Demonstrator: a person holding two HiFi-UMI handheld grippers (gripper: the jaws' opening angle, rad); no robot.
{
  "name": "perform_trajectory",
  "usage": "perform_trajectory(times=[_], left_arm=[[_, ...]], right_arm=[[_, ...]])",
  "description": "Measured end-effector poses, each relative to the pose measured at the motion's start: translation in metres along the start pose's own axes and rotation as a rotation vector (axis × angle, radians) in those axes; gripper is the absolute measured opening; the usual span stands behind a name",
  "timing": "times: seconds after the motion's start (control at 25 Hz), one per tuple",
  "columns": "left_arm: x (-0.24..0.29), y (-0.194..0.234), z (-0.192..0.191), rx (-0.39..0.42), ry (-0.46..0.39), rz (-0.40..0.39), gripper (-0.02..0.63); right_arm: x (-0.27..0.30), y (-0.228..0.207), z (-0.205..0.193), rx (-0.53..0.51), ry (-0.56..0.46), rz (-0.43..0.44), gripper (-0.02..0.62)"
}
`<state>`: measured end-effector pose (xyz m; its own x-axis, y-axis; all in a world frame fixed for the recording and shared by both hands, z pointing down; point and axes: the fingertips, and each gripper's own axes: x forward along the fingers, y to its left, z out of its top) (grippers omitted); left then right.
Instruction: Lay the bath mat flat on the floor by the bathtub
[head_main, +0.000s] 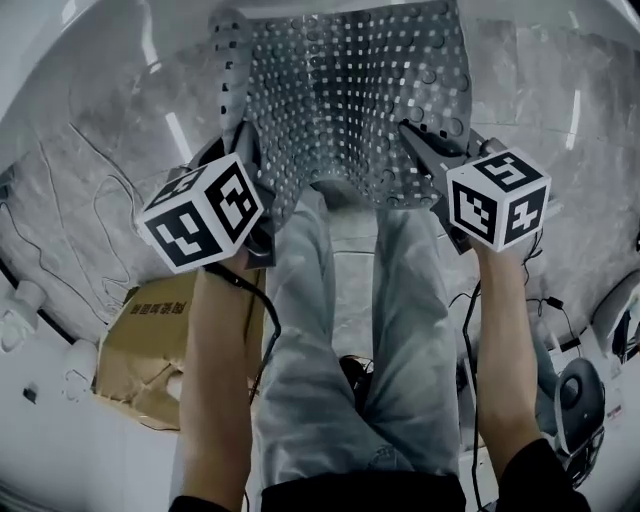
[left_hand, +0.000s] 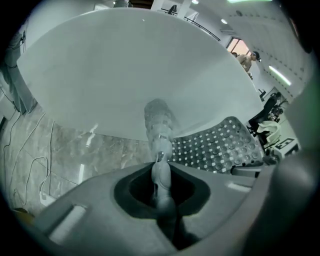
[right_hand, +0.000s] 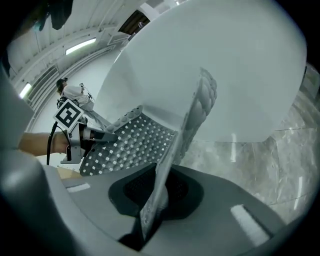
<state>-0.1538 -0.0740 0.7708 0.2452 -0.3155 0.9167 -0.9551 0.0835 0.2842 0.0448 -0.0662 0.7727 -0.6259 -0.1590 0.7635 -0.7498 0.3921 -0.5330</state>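
Left tool (head_main: 245, 150) was nearly closed, pinching the left edge of the bath mat (head_main: 350, 100). The mat hung between both tools over the marble floor (head_main: 90, 200), just in front of the bathtub (left_hand: 140, 70), not yet flat. Right tool (head_main: 412, 135) likewise clamped the mat's right edge. Step in hand: lowering the mat. Next move probably calls for setting the far edge down first, then spreading it flat and letting go. Cardboard box (head_main: 150, 340) at lower left looked open, contents too unclear to tell. Tub's inside not shown.
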Motion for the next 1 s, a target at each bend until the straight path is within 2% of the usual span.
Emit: perform_trajectory(times=[0.28, 0.56, 0.8, 0.88, 1.0], left_arm=[[0.065, 0.024, -0.024, 0.059, 0.036, 0.074, 0.031], [0.112, 0.041, -0.025, 0.018, 0.045, 0.095, 0.032], [0.131, 0.053, -0.028, 0.009, 0.055, 0.111, 0.032], [0.136, 0.059, -0.029, -0.002, 0.048, 0.139, 0.032], [0.146, 0.071, -0.037, 0.037, 0.044, 0.199, 0.031]], right_arm=[[0.037, -0.034, -0.021, -0.006, 0.044, 0.0, 0.028], [0.068, -0.069, -0.033, -0.027, 0.089, -0.018, 0.028], [0.089, -0.09, -0.041, -0.052, 0.12, -0.049, 0.028], [0.095, -0.098, -0.043, -0.063, 0.121, -0.06, 0.028], [0.106, -0.106, -0.049, -0.08, 0.125, -0.063, 0.028]])
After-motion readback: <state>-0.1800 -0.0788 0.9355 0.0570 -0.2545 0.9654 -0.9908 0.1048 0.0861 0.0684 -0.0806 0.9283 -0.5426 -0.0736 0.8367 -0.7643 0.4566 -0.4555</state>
